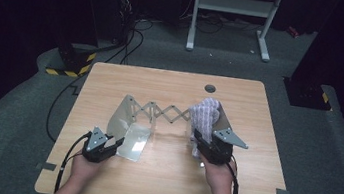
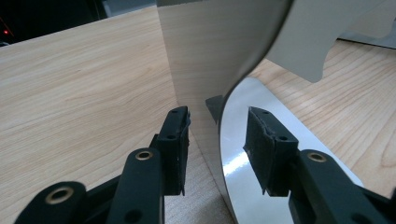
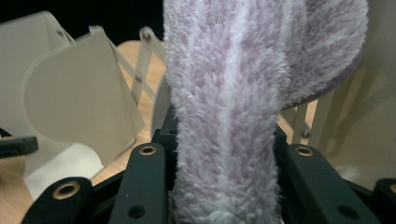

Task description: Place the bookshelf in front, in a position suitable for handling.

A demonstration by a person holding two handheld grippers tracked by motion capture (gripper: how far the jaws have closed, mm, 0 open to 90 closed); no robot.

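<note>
Currently the striped fleece cloth [image 1: 204, 112] hangs over the right end plate [image 1: 224, 121] of an expandable metal rack [image 1: 168, 112] that stands near the middle of the wooden table [image 1: 163, 186]. In the right gripper view the cloth [image 3: 233, 102] runs down as a thick fold between the two black jaws, which press on it from both sides: the right gripper [image 1: 203, 140] is clamped on the cloth. In the high view the lower part of the fold is hidden behind that gripper.

The left gripper [image 1: 117, 143] sits at the base plate [image 1: 133, 142] of the rack's left end. In the left gripper view its jaws stand apart, one on each side of the curved metal edge [image 2: 219, 135], with a gap visible at both pads [image 2: 175, 140]; it is set to steady the rack but grips nothing.

Step in hand, as judged: draping the cloth over the rack's right end while the rack is braced at the left.

Requirements for the next move:
- Keep the clamp on the fold until it lies where it is wanted on the plate.
- Guide the cloth clear of the scissor links [image 1: 170, 112], where fleece could snag.
- Close the left jaws on the plate edge if the rack begins to slide or tip.
</note>
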